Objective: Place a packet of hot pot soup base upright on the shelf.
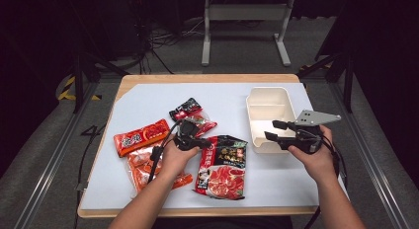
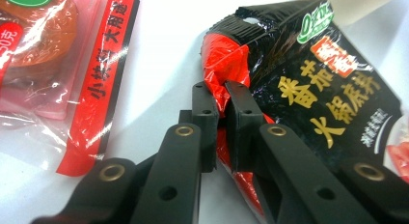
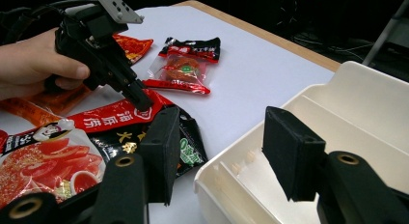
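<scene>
Black jaws of the left gripper (image 2: 219, 122) closed tight on the red upper corner of the hot pot soup base packet (image 2: 308, 98), corner pinched and wrinkled between the pads, rest of the packet flat on the white table cover (image 1: 148, 98). Same packet (image 1: 222, 165) near the front middle of the table, between both hands, just beside the white divided box (image 1: 267, 115). Left hand (image 1: 174, 157) wrapped around the gripper body, cable trailing back over the orange snack bags (image 1: 143, 165). Clear snack packet with red edge (image 2: 58, 64) close by on the left side of the jaws. Right gripper (image 1: 276, 131) with jaws wide apart, gripping nothing, held by the right hand (image 1: 316, 157) at the near edge of the box, pads above the box rim (image 3: 251, 161). Orange packet (image 1: 141, 136) further left, well apart from the box.
</scene>
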Available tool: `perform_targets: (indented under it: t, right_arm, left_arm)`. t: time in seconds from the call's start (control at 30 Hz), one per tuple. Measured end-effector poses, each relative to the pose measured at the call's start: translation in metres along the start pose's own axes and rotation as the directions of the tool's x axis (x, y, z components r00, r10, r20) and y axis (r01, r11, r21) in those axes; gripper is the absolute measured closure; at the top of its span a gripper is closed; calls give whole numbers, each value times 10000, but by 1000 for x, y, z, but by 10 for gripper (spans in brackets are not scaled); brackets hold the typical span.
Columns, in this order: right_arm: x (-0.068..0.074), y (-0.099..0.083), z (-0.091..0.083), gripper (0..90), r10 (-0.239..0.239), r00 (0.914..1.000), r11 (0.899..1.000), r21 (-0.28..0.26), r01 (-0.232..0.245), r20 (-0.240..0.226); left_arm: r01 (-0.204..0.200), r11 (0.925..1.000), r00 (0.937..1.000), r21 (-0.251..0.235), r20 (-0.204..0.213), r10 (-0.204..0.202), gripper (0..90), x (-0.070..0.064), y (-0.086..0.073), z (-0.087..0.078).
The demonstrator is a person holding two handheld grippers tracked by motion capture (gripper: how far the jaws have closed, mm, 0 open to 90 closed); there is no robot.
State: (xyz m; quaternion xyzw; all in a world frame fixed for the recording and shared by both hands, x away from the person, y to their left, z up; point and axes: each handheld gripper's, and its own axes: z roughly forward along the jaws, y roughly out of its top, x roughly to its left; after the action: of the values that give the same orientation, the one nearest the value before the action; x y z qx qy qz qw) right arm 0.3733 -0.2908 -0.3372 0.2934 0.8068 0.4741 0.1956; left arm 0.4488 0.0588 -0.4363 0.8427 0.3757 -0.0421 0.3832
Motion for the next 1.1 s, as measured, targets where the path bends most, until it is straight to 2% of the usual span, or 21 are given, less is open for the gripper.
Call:
perform_targets:
  t: [0.33,0.47,0.57,0.77,0.87,0.93,1.0,1.03,1.07,1.1]
  right_arm:
    - [-3,0,-3,498,141,9999,9998,-170,-140,83]
    - [-4,1,-5,501,167,9998,9995,-278,-164,120]
    - [-4,1,-6,500,193,9997,9993,-312,-189,115]
    - [-6,1,-9,500,219,9997,9987,-473,-212,141]
    - [-6,1,-10,500,255,9996,9982,-553,-246,155]
    - [-7,1,-11,500,258,9995,9980,-575,-248,158]
    - [-8,1,-12,500,306,9994,9976,-622,-295,174]
    - [-8,1,-13,500,326,9993,9972,-676,-314,164]
    - [-8,1,-13,500,326,9993,9972,-676,-314,164]
    - [-8,2,-13,501,338,9993,9970,-707,-326,169]
  left_arm:
    - [112,9987,9997,-489,217,-101,859,-6,1,-11]
    - [-42,9971,9993,-760,367,70,862,-11,4,-20]
    - [8,9956,9984,-940,566,46,863,-13,5,-25]
    - [-183,9915,9975,-1291,647,268,867,-20,7,-35]
    - [-352,9843,9945,-1729,912,516,869,-26,9,-47]
    - [-379,9824,9939,-1832,946,559,871,-27,9,-50]
    - [-481,9764,9934,-2105,921,688,873,-31,9,-56]
    - [-605,9705,9927,-2336,879,831,875,-36,10,-63]
    - [-605,9705,9927,-2336,879,831,875,-36,10,-63]
    - [-695,9672,9924,-2442,814,918,875,-38,10,-66]
